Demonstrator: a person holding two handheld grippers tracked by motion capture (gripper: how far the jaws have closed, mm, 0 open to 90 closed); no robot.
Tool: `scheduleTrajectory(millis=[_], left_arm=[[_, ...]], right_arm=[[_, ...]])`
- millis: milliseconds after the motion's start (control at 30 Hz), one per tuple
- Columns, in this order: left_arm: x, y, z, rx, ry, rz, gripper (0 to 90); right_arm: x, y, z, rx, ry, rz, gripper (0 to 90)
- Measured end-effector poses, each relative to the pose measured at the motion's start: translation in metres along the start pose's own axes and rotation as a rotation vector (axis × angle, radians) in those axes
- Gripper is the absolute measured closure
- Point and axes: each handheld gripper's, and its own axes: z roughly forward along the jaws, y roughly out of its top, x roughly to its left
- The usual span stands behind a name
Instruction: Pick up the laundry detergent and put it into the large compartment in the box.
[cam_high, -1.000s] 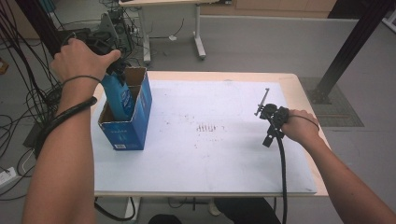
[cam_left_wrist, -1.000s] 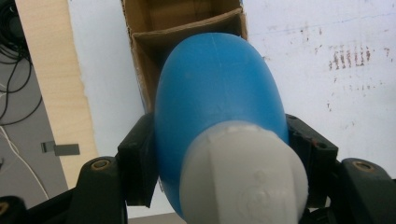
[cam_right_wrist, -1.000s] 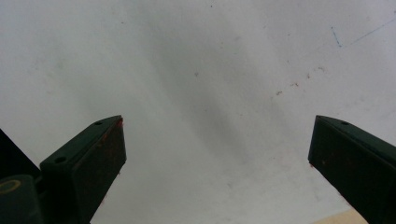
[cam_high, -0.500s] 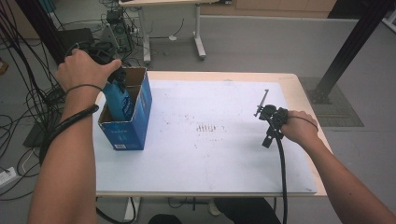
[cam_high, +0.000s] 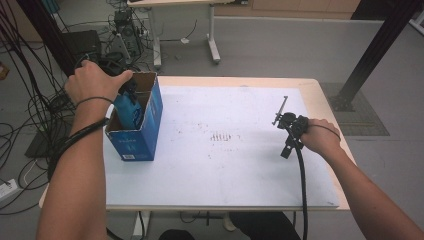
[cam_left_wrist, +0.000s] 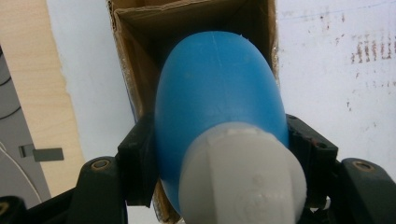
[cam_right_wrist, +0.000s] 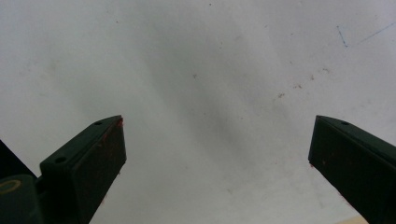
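At the desk's (cam_high: 240, 190) left edge, the left hand-held gripper (cam_high: 126, 89) clamps a blue bottle (cam_left_wrist: 217, 98), lowered partway into the open cardboard box (cam_high: 145, 135). Near the right edge, the right hand-held gripper (cam_right_wrist: 217, 163) rests, jaws wide apart, holding nothing.

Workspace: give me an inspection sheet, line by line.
Surface: white mat on a wooden table, marked with small brown stains.
Job's things: blue bottle with a white cap, partly inside an open blue box at the mat's left edge.
Clutter: nothing seen on the mat beyond the box.
Grippers: left gripper shut on the bottle, above the box; right gripper open, nothing between its jaws, over bare mat at the right.
Cables: one black cable trails from the right gripper toward the near edge; a tangle of cables lies on the floor at left.
Surroundings: grey floor, another table's legs behind, a black post at right.
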Motion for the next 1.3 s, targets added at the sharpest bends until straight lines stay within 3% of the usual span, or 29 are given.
scheduleTrajectory(millis=[433,1300], left_arm=[[0.000,0.002,0.026,0.017,0.004,-0.012,37.4],[0.008,-0.002,0.051,0.019,-0.009,-0.018,37.4]], right_arm=[[-0.002,-0.001,0.000,0.006,-0.004,0.004,4.0],[-0.003,0.001,0.002,0.008,-0.001,0.003,4.1]])
